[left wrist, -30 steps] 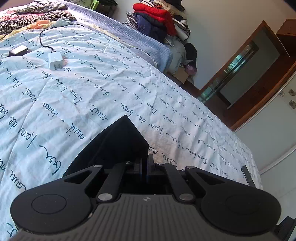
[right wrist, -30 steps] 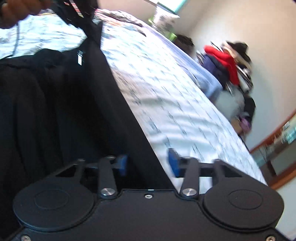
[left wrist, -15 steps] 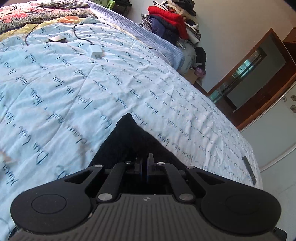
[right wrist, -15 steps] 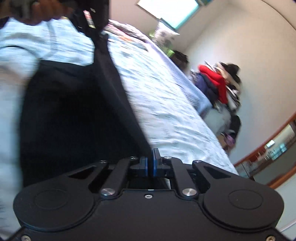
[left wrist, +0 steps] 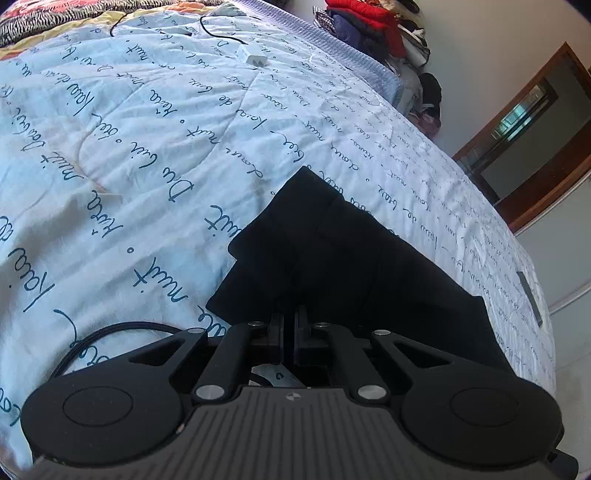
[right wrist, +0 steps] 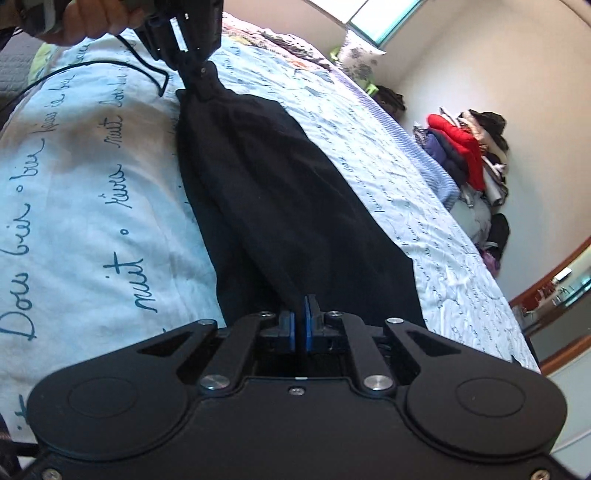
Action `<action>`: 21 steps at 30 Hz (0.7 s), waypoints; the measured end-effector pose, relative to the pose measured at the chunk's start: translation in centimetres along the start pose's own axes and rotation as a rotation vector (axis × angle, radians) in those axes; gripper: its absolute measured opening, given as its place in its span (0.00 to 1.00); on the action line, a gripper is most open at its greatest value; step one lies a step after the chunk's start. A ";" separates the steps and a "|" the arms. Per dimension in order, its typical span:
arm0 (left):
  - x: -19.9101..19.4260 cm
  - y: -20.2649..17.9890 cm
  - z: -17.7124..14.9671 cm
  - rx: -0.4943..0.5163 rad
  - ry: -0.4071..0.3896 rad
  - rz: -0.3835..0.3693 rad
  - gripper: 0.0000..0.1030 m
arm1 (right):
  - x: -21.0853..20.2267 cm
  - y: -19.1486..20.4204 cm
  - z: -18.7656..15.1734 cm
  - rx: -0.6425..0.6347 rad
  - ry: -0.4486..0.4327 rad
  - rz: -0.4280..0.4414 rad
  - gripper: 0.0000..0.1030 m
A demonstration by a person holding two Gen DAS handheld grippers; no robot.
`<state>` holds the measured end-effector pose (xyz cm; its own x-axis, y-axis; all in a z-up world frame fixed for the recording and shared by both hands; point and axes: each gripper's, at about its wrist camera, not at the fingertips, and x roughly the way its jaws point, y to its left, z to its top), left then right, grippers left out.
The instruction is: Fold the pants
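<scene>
Right hand-held gripper (right wrist: 300, 319), at lower centre of its view, tilts downward with its blue pads clamped on the near end of the black pants (right wrist: 280, 206). Left hand-held gripper (right wrist: 201, 79), held by a hand (right wrist: 92, 18) at upper left, pinches the far end, its jaws just parting. The pants stretch across the blue script-printed bedspread (right wrist: 92, 192).

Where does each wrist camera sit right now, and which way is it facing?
Left wrist: on the left gripper, looking down along its fingers over the black pants and bedspread.
Right wrist: on the right gripper, facing along the pants toward the left gripper and the hand holding it.
Shared: pants, bedspread, clothes pile.
</scene>
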<state>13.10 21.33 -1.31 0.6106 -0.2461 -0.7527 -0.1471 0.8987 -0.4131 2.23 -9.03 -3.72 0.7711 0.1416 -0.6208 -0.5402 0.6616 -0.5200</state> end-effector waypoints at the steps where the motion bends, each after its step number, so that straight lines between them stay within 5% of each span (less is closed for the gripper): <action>1: 0.2 0.0 -0.1 0.000 0.008 0.009 0.13 | 0.3 0.4 -0.3 0.003 0.009 -0.005 0.05; 5: -0.8 -0.4 -0.3 -0.004 -0.002 0.045 0.30 | -1.0 1.8 -1.0 0.036 -0.013 -0.052 0.05; 7: -2.4 -1.6 -0.8 0.048 -0.102 0.160 0.50 | -2.5 1.4 -1.6 0.087 -0.035 -0.039 0.06; 11: -5.1 -4.6 -2.1 0.140 -0.239 0.253 0.61 | -5.9 0.2 -3.9 0.180 -0.030 -0.093 0.06; 13: -5.4 -6.8 -2.8 0.177 -0.208 0.176 0.63 | -7.2 -1.0 -5.6 0.233 0.007 -0.159 0.06; 18: -2.3 -13.2 -6.0 0.252 0.052 -0.136 0.63 | -7.4 -2.7 -10.0 0.227 0.172 -0.368 0.06; 21: -0.6 -16.7 -8.5 0.278 0.146 -0.239 0.63 | -7.1 -2.6 -11.2 0.192 0.205 -0.353 0.11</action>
<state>8.59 3.43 1.70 0.4823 -0.4910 -0.7255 0.2142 0.8691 -0.4458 -5.59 -20.04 -4.55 0.8035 -0.2534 -0.5387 -0.1690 0.7706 -0.6145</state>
